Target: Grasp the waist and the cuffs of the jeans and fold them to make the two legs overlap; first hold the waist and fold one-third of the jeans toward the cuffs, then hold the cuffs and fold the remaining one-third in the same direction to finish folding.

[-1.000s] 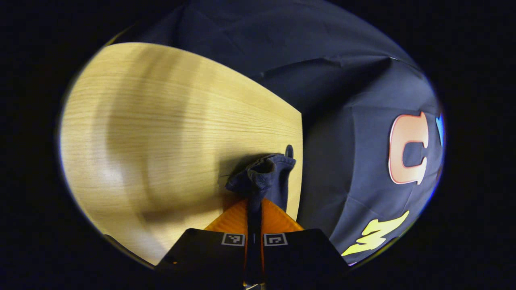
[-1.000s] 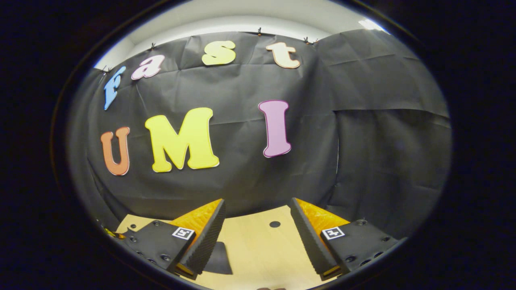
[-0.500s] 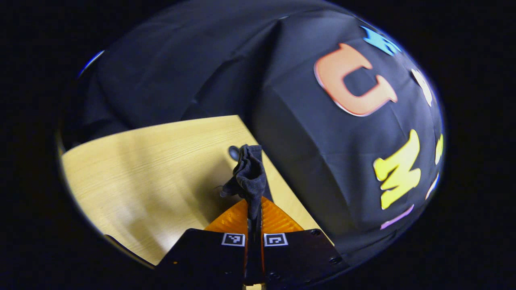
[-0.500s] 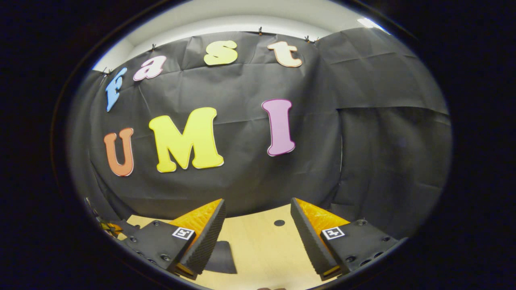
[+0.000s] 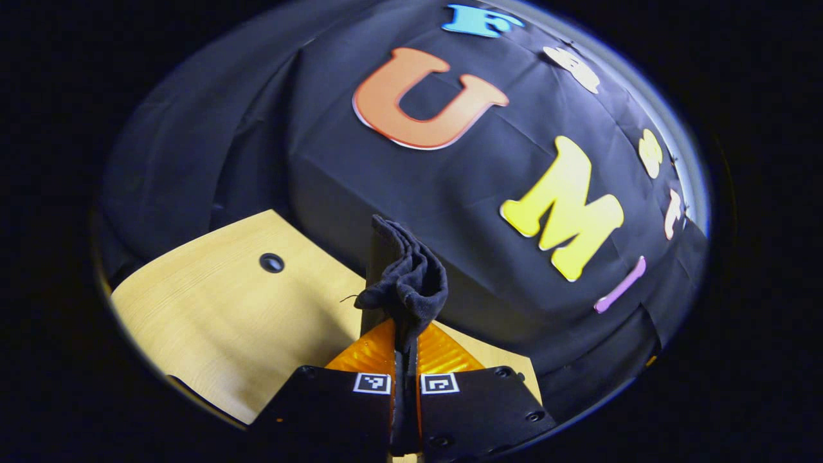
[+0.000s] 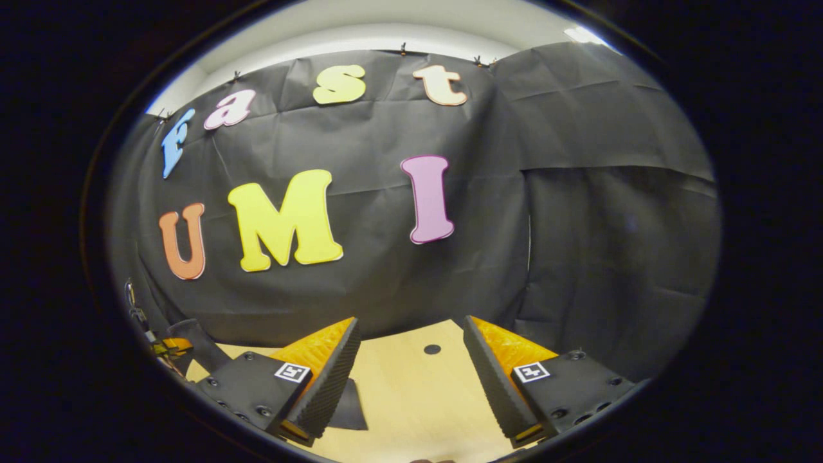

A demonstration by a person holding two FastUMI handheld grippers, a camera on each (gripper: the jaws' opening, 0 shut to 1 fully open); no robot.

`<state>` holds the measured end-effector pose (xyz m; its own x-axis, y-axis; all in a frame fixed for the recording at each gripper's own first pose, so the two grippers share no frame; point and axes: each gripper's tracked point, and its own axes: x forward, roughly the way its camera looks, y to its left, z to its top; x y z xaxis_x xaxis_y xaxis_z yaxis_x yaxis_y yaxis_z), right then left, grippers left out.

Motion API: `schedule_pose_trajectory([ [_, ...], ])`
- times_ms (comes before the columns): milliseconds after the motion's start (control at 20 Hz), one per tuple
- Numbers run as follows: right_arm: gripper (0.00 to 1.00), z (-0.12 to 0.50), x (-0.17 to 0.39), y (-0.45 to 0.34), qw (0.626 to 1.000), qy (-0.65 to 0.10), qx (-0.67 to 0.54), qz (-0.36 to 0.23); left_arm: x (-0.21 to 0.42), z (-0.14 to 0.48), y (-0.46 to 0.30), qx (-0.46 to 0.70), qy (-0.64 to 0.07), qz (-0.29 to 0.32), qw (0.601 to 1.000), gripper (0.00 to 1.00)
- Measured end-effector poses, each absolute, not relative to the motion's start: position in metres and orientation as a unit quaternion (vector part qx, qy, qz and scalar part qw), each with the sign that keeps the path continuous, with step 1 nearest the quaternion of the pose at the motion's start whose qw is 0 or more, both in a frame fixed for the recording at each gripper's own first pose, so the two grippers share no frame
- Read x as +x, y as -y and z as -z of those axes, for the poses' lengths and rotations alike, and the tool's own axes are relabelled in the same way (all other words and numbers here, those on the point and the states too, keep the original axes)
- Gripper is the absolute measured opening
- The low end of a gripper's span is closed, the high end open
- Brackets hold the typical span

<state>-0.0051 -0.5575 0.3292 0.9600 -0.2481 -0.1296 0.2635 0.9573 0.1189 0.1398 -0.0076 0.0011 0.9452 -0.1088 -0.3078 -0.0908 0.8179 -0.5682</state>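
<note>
Left gripper view: left gripper at bottom centre, fingers pressed together on a bunched wad of jeans, dark denim, almost black in this light. The fabric sticks up from between the fingertips in crumpled vertical folds, a rolled hem-like edge curling on top, one loose thread poking out to the left. The wad is lifted off the wooden table, which fills lower left; a small dark round hole sits in the tabletop left of the denim. Can't tell waist from cuff.

Right gripper view: right gripper at bottom centre, fingers spread wide apart, nothing between them, pale table under the gap. A dark flat patch, maybe more denim, lies on the table just beside the left-hand finger, lower left of frame, can't tell for sure
</note>
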Motion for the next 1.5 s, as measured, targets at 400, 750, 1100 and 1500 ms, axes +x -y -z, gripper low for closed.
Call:
schedule_pose_trajectory([
  [400,0.99,-0.318,-0.035,0.589,0.981,-0.066,0.076,0.168,0.138,0.003,0.145,-0.154,-0.187,0.133,0.961,0.03],
  [750,0.98,-0.311,-0.060,0.614,0.974,-0.072,0.080,0.199,0.148,0.109,0.242,-0.039,-0.272,0.194,0.942,0.03],
  [1100,0.99,-0.297,-0.079,0.645,0.963,-0.079,0.106,0.233,0.129,0.173,0.263,0.105,-0.302,0.201,0.926,0.04],
  [1500,0.99,-0.281,-0.068,0.645,0.966,-0.089,0.109,0.218,0.115,0.177,0.275,0.114,-0.310,0.209,0.920,0.35],
])
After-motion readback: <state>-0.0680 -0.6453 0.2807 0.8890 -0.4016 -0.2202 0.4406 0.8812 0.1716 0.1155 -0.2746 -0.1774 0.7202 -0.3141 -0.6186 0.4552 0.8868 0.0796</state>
